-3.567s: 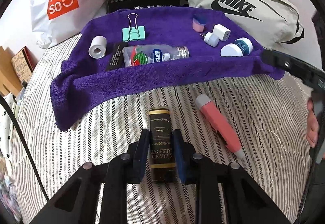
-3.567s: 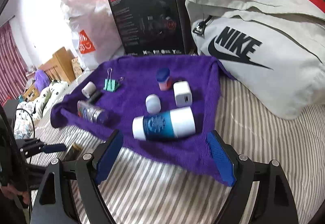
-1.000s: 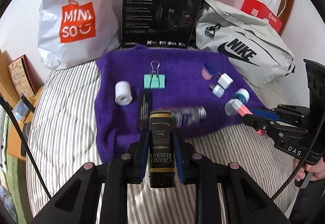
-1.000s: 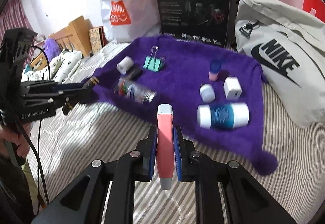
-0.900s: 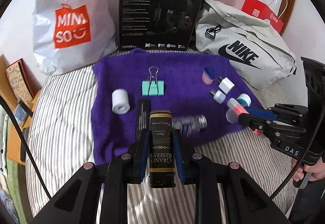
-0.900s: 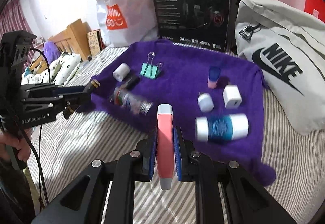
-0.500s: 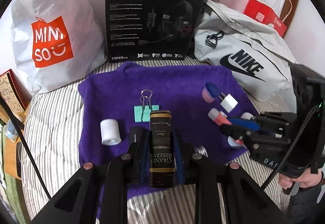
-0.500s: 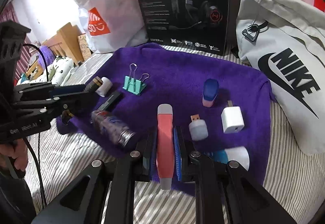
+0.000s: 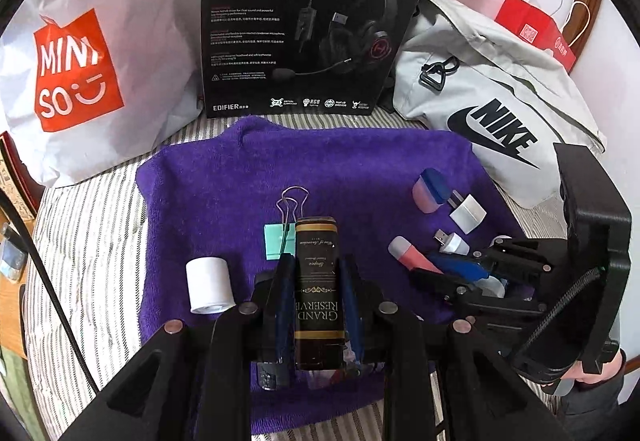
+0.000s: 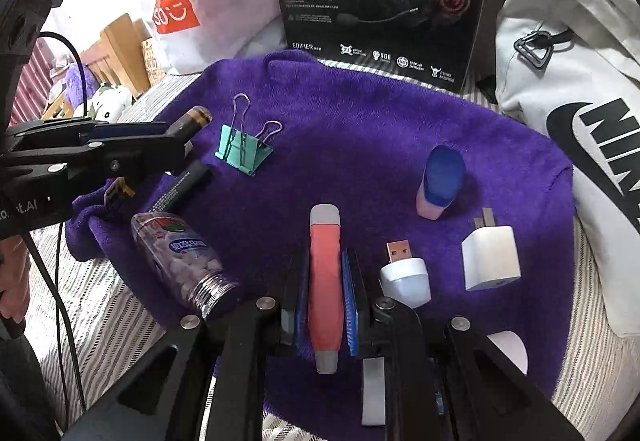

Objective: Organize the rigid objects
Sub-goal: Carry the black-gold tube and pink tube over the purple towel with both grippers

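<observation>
Left hand-held gripper (image 9: 316, 281) clamped on a dark bottle (image 9: 318, 273). Right hand-held gripper (image 10: 326, 281) clamped on a pink tube (image 10: 325, 273). Both held up over the purple towel (image 10: 360, 129) on the bed (image 9: 92, 241).

Just below the pink tube: a candy jar (image 10: 180, 261) on its side, a small white plug (image 10: 404, 277), a white charger (image 10: 490, 257). Might bump these if dropped here. Might make the round jar roll off the towel edge.

Under the dark bottle: a white roll (image 9: 210, 285) beside it, a green clip (image 9: 280, 237) ahead. Could land on the clip and tip.

Farther back: a blue-topped pot (image 10: 440, 181), standing, easy to knock over. Grippers near each other, so could clash.
</observation>
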Demonstrator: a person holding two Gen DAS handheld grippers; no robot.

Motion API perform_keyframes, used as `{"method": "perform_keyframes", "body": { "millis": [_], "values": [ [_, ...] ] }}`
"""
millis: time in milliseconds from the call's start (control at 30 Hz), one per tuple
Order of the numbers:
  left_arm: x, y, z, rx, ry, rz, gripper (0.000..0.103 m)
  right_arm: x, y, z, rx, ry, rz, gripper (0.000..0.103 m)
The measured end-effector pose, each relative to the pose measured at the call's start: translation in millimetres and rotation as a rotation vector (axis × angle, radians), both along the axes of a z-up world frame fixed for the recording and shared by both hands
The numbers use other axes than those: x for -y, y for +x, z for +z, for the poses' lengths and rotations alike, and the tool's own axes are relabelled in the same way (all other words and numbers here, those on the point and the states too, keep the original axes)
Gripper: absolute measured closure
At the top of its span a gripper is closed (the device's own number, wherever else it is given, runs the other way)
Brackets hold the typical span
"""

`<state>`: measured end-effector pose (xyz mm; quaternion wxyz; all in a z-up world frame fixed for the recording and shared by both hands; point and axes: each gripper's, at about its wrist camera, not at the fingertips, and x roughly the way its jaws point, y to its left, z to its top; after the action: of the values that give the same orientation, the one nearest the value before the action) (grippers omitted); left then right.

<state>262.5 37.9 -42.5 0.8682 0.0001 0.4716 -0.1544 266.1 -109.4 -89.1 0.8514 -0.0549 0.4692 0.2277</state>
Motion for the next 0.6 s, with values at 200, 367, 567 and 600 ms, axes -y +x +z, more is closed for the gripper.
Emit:
{"method": "perform_keyframes", "body": {
  "millis": [200, 367, 567, 600],
  "values": [
    [5, 6, -6, -0.013, -0.003, -0.01, 0.081, -1, 1, -2, 0.012, -0.007, 0.011, 0.087],
    [13, 11, -7, -0.01, 0.004, -0.026, 0.081, 1, -1, -3, 0.018, 0.009, 0.023, 0.086],
    [21, 16, -10, -0.017, 0.008, -0.038, 0.08, 8, 0, -3, 0.01, 0.051, 0.024, 0.086],
    [21, 17, -11, -0.021, 0.008, -0.039, 0.08, 9, 0, -3, 0.009, 0.055, 0.024, 0.086]
  ]
}}
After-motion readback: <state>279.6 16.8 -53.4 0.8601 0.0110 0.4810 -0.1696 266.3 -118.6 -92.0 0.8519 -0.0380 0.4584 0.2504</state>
